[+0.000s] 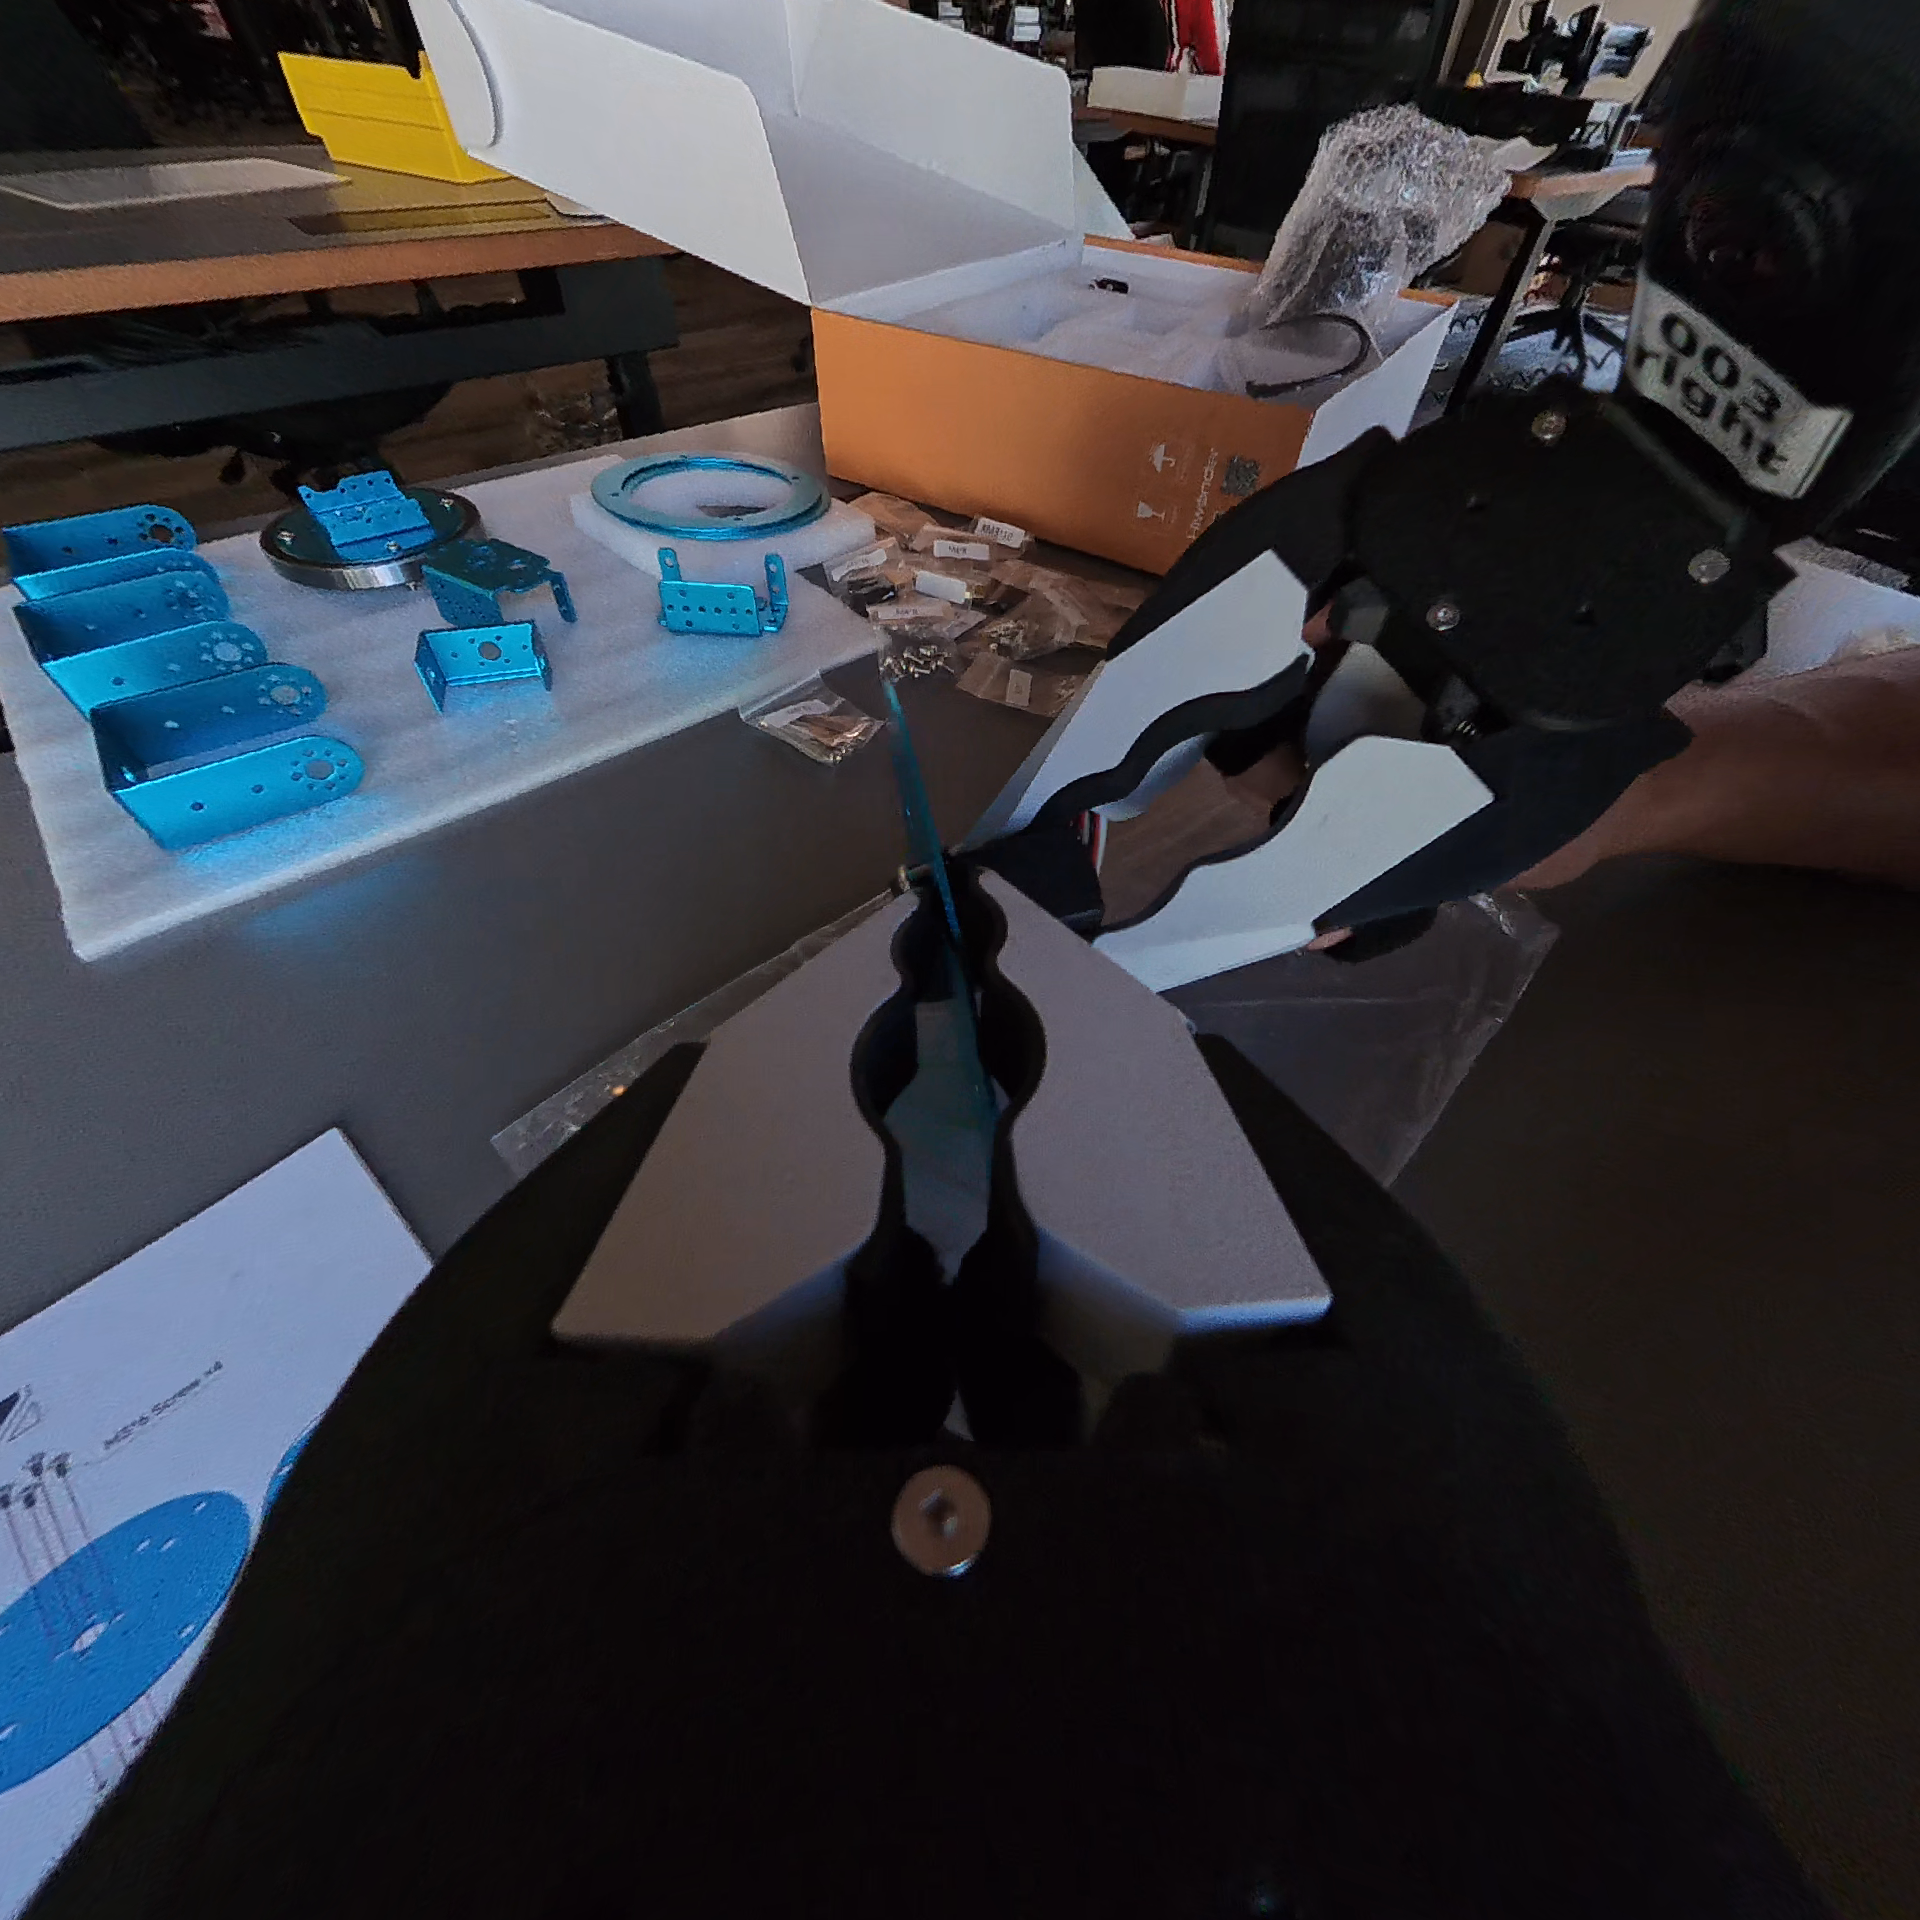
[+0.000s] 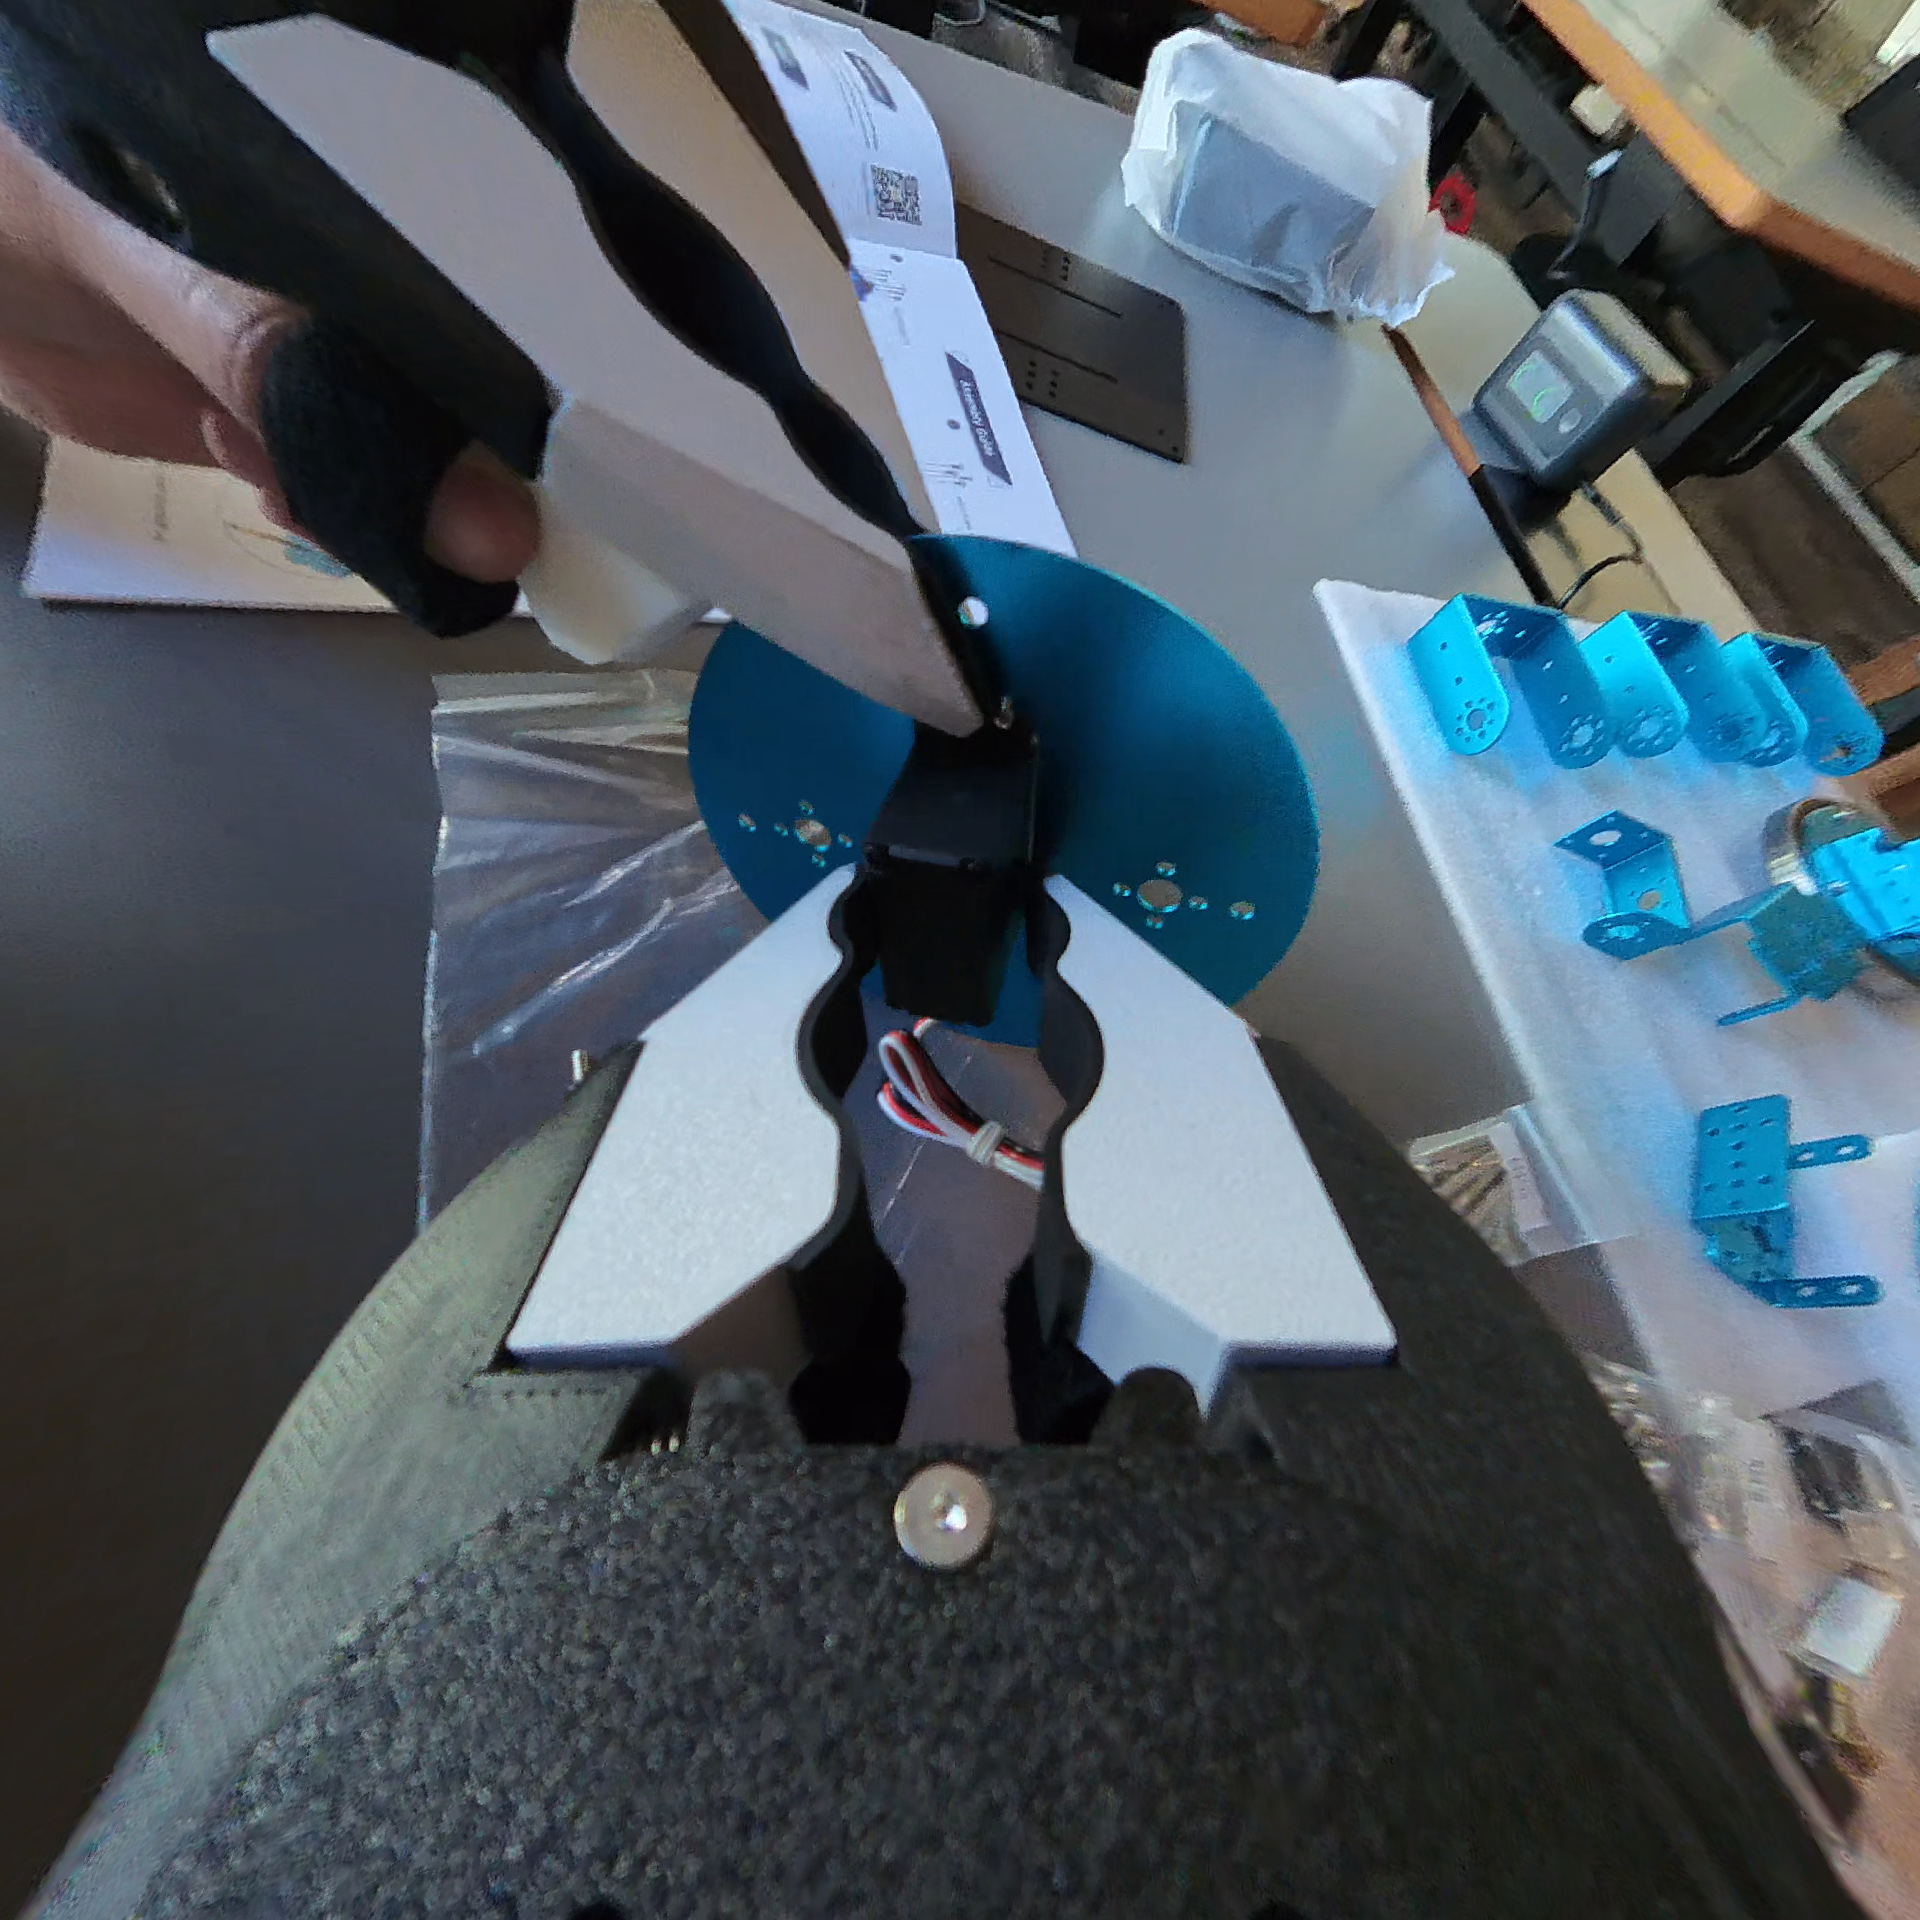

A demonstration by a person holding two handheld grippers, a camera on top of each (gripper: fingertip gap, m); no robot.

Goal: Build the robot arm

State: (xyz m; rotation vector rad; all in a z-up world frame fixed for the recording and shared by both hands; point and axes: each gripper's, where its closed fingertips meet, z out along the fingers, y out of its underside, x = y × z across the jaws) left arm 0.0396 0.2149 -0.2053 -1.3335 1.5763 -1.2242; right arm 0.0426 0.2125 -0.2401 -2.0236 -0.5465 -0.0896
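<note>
My left gripper [image 1: 945, 894] is shut on the rim of a thin blue metal disc [image 1: 925, 821], seen edge-on and held upright above the grey table. In the right wrist view the disc [image 2: 1153, 727] faces me, with hole clusters, and the left gripper [image 2: 971, 675] reaches in from the upper left. A black servo [image 2: 951, 904] sits against the disc's face, with red and white wires [image 2: 935, 1112] hanging below it. My right gripper [image 2: 948, 914] is shut on the servo's body. The right gripper [image 1: 1164, 894] also shows in the left wrist view.
A white foam sheet [image 1: 582, 727] bears several blue brackets [image 1: 208, 717] and a blue ring [image 1: 710, 497]. Behind stand an open orange box [image 1: 1039, 447] and small screw bags [image 1: 935, 613]. A clear plastic bag [image 2: 561, 852] and a printed sheet [image 1: 156, 1351] lie below the grippers. The tips of both grippers are at nearly the same place.
</note>
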